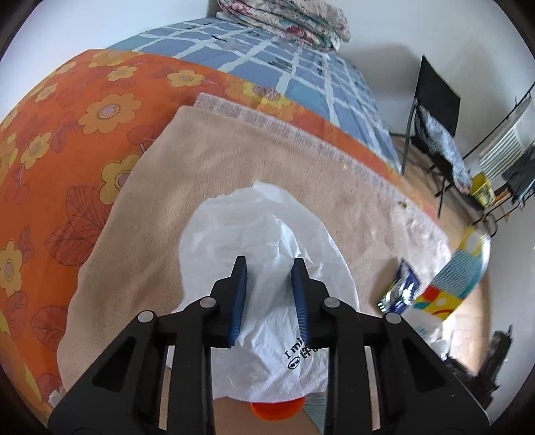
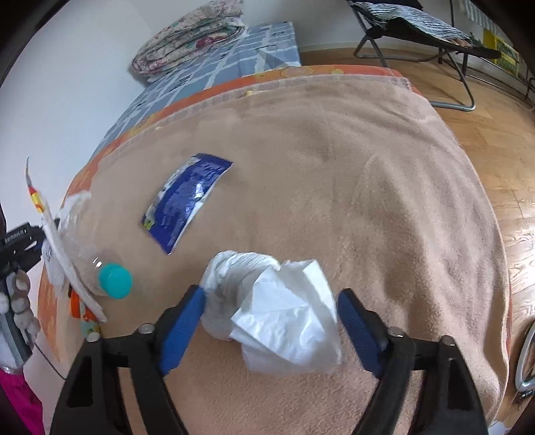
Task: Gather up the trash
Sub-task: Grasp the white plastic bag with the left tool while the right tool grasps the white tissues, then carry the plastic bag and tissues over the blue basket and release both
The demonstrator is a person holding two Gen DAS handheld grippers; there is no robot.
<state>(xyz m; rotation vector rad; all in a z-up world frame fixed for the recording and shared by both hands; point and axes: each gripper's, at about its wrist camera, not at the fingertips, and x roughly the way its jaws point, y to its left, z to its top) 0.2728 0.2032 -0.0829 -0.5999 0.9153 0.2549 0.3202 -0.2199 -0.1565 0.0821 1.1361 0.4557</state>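
My left gripper (image 1: pixel 269 267) is shut on the rim of a white plastic bag (image 1: pixel 264 234) and holds it up over the beige blanket (image 1: pixel 150 200). My right gripper (image 2: pixel 271 297) is open, its jaws on either side of crumpled white tissue paper (image 2: pixel 277 308) lying on the blanket (image 2: pixel 367 200). A blue foil wrapper (image 2: pixel 184 200) lies flat beyond the tissue; it also shows in the left wrist view (image 1: pixel 401 284). A clear plastic bottle with a teal cap (image 2: pixel 115 280) lies at the left, by the bag's edge (image 2: pixel 67 207).
A colourful carton (image 1: pixel 458 267) stands at the right. An orange flowered sheet (image 1: pixel 67 117) and blue checked bedding (image 1: pixel 284 60) lie beyond, with a folded quilt (image 2: pixel 187 36). A folding chair (image 2: pixel 418 30) stands on the wooden floor (image 2: pixel 501 134).
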